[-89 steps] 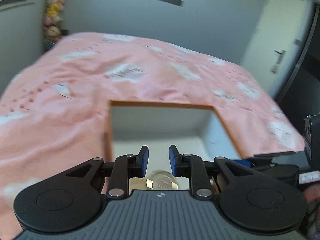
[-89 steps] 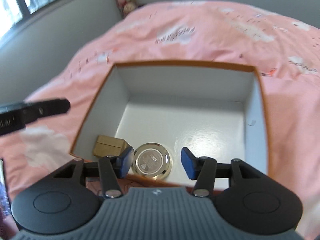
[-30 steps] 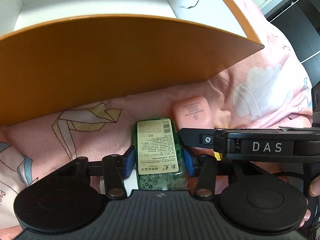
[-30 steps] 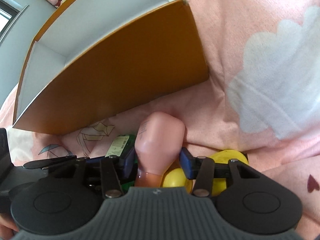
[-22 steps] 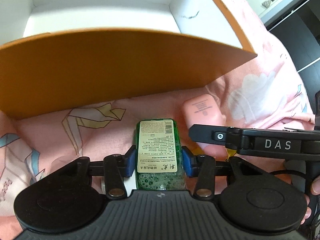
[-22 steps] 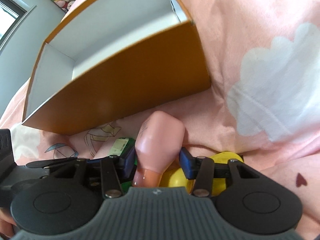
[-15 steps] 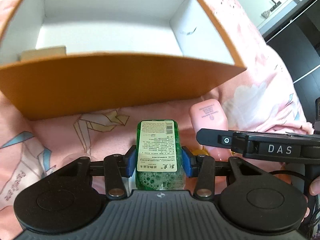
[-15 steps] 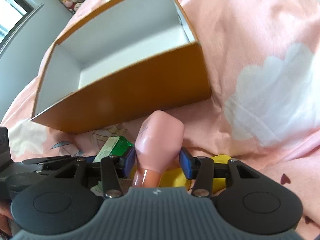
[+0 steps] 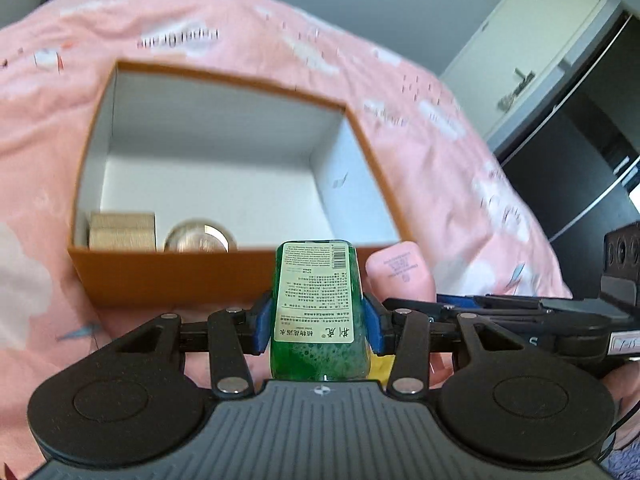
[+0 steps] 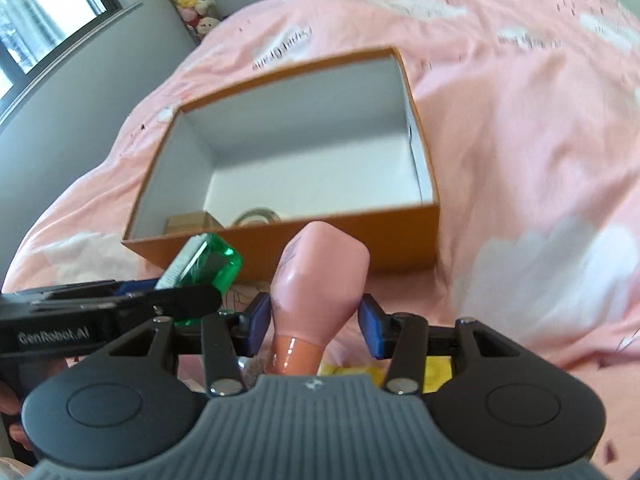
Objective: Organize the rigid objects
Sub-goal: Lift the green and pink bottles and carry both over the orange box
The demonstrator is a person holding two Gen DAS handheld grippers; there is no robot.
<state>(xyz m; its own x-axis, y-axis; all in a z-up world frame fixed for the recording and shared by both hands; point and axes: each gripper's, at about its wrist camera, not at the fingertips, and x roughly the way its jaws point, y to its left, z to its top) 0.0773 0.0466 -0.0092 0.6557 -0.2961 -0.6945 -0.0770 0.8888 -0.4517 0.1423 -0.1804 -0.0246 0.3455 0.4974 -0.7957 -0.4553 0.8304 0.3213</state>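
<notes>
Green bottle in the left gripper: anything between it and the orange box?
Only the box's near wall, facing the green bottle; above its rim nothing visible blocks. Inside, a tan block and round tin occupy the near-left corner.

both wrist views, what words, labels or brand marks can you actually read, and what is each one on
"GenRobot.AI": on the side of the left gripper, seen from the right wrist.
Paper label with a barcode on the green bottle: print too small to read.
Dark print on the pink bottle: too small to read.
Grey lettering on the pink bedspread: blurred, unreadable.
White tag on the right gripper: unreadable.
</notes>
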